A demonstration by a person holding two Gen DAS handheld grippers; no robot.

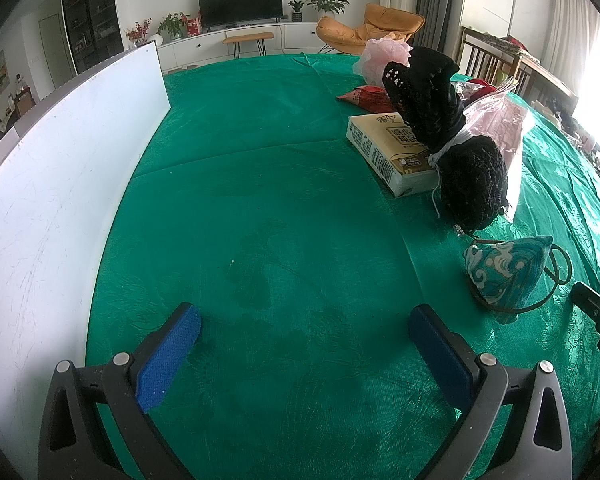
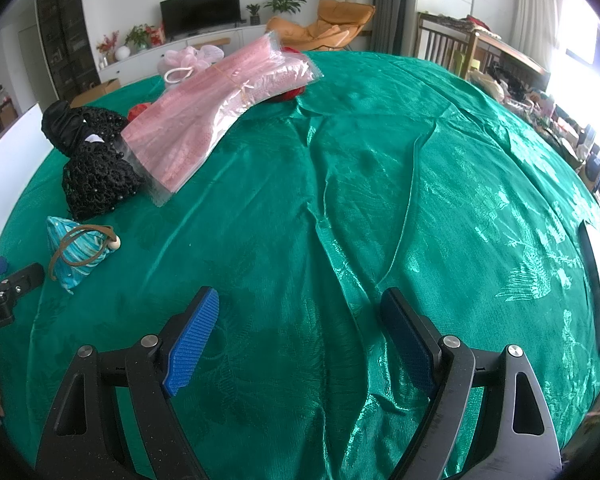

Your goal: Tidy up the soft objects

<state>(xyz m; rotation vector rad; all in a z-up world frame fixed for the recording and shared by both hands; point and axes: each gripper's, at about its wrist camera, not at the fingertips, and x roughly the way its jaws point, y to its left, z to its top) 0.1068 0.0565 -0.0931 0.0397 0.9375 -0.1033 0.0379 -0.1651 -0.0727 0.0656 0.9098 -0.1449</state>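
We find both grippers held low over a counter [image 1: 260,184] draped in creased green cloth. The left gripper [image 1: 304,328] has its fingers spread wide with nothing between them; the right gripper [image 2: 300,320] likewise stands with fingers apart, holding nothing, over bare cloth.

Nearest the grippers lies a teal pouch [image 1: 504,276] with a brown cord loop. Just beyond it stands a black lace bundle [image 1: 460,152], tied at the waist with white string and leaning against a tissue pack [image 1: 384,148]. A pink packet [image 2: 216,108] in clear film rests beside the bundle and touches it. Farther back sit a red item [image 1: 366,98] and a pale pink mesh ball [image 2: 192,60].

A white board [image 1: 60,184] stands upright along the counter's left edge. Across the room we note a TV [image 1: 240,2], plants, and an orange chair [image 1: 370,28].

The pink packet hides part of the red items behind it; we cannot identify them. The right gripper's tip shows only partly at the left view's edge.
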